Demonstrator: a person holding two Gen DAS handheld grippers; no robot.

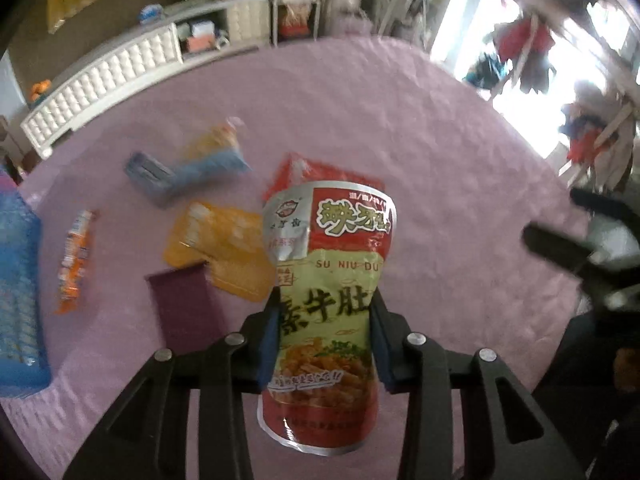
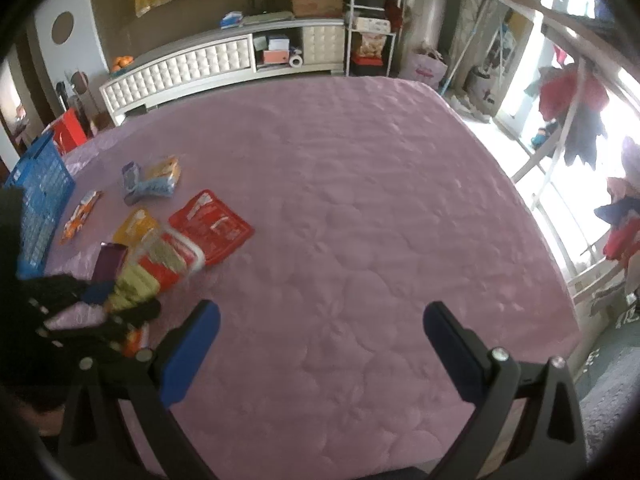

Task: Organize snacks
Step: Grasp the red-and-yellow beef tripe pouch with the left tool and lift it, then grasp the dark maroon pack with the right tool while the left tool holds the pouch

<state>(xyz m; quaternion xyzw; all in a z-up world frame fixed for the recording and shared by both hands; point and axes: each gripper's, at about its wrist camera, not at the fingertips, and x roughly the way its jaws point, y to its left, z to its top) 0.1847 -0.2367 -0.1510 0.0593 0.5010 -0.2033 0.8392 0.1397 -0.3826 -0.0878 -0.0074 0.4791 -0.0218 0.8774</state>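
Several snacks lie at left-centre on the pink bed (image 2: pixel 340 208), the blue basket (image 1: pixel 18 280) at far left. Centre frame, the left tool (image 1: pixel 324 312) pinches the red-green packet (image 1: pixel 328 280); lift it steadily, avoid crushing. Right tool (image 2: pixel 320 320) is spread, empty.

1. Snack packets on the pink bed (image 2: pixel 360 200): six in total.
2. By kind: one red-and-green packet (image 1: pixel 326 300); one red packet (image 2: pixel 212 226); one yellow packet (image 1: pixel 218 246); one purple packet (image 1: pixel 184 306); one orange stick packet (image 1: pixel 74 260); one blue-and-yellow packet (image 1: pixel 192 166).
3. Blue baskets (image 2: pixel 40 196): one.
4. Hand-held grippers: two.
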